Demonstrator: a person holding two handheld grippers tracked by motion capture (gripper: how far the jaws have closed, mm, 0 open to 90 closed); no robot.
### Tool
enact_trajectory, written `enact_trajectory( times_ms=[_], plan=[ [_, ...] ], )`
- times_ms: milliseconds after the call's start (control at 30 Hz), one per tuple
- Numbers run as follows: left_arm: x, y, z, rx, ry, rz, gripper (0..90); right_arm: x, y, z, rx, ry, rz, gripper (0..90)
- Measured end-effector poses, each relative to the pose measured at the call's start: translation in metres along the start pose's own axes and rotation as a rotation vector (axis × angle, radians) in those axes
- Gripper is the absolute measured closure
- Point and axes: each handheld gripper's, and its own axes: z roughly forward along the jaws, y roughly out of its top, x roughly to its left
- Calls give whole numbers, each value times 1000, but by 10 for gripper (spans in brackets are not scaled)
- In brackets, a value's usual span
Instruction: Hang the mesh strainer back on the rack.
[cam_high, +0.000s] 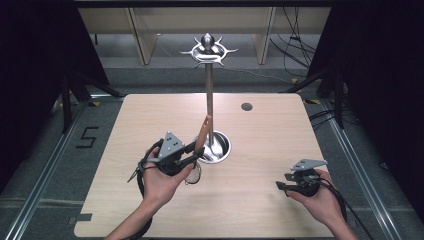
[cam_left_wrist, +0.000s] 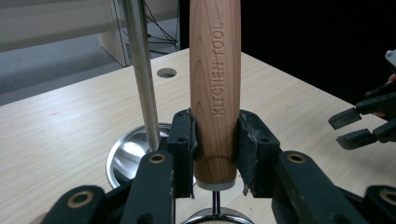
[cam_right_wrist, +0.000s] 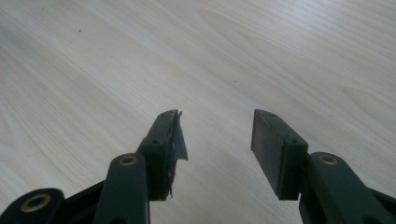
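Nearest us, toward the desk's (cam_high: 260, 220) near right corner, we hold the right gripper (cam_high: 289, 186) low over bare wood with its fingers (cam_right_wrist: 273, 149) spread and nothing between them; one pad (cam_right_wrist: 176, 140) looks torn and is peeling at its edge, so we judge that any grip made with it could be weaker on that side. A little farther in, left of the middle, our left gripper (cam_left_wrist: 215, 149) is clenched on the wooden handle (cam_left_wrist: 215, 84) of a kitchen tool, close to the handle's lower end, with the handle rising upright and slightly tilted. Its metal end (cam_left_wrist: 217, 217) hangs below the fingers, and we cannot tell what kind of head it carries. Because the hold sits so near one end, we think the long free part could lever in the fingers and swing or slide if we move fast. Just beyond, at the middle of the desk, the steel pole (cam_left_wrist: 142, 74) of a rack stands in its round dish base (cam_high: 222, 146), and the handle is just beside it; a careless turn could knock the handle on the pole and rock the rack. Farthest, the hooks (cam_high: 208, 50) sit high at the pole's top, and we judge a long lift there could miss or snag.
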Motion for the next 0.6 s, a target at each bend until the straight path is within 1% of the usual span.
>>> enact_trajectory(
  times_ms=[100,133,167,200,233,267,333,367,400,433,467,533,600],
  plan=[
    [1,2,-1,-14,1,0,679,0,0,0,-4,-3,-1,522],
    [2,3,-2,-17,4,-5,679,0,0,2,-32,-5,2,522],
    [2,4,-4,-26,6,-11,679,-1,-1,1,-25,-11,-19,521],
    [2,4,-4,-26,6,-11,679,-1,-1,2,-41,-10,-24,521],
    [3,5,-5,-32,6,-8,679,-1,0,-1,-10,-7,-30,521],
    [3,6,-6,-39,4,-14,679,-1,0,0,-21,-9,-31,521],
    [3,7,-7,-40,7,-12,679,-1,0,0,-19,-9,-31,521],
    [3,8,-8,-45,8,-17,679,-1,-1,0,-21,-9,-31,521],
    [4,8,-8,-48,8,-13,679,-1,-1,0,-20,-7,-27,521],
    [5,10,-9,-60,10,-15,679,-1,0,0,-18,-10,-27,521],
    [5,10,-9,-60,10,-15,679,-2,0,0,-17,-10,-27,520],
    [6,12,-12,-74,20,-20,679,-2,0,0,-17,-11,-29,520],
    [6,12,-12,-79,21,-26,679,-2,0,0,-16,-11,-25,520]
  ],
)
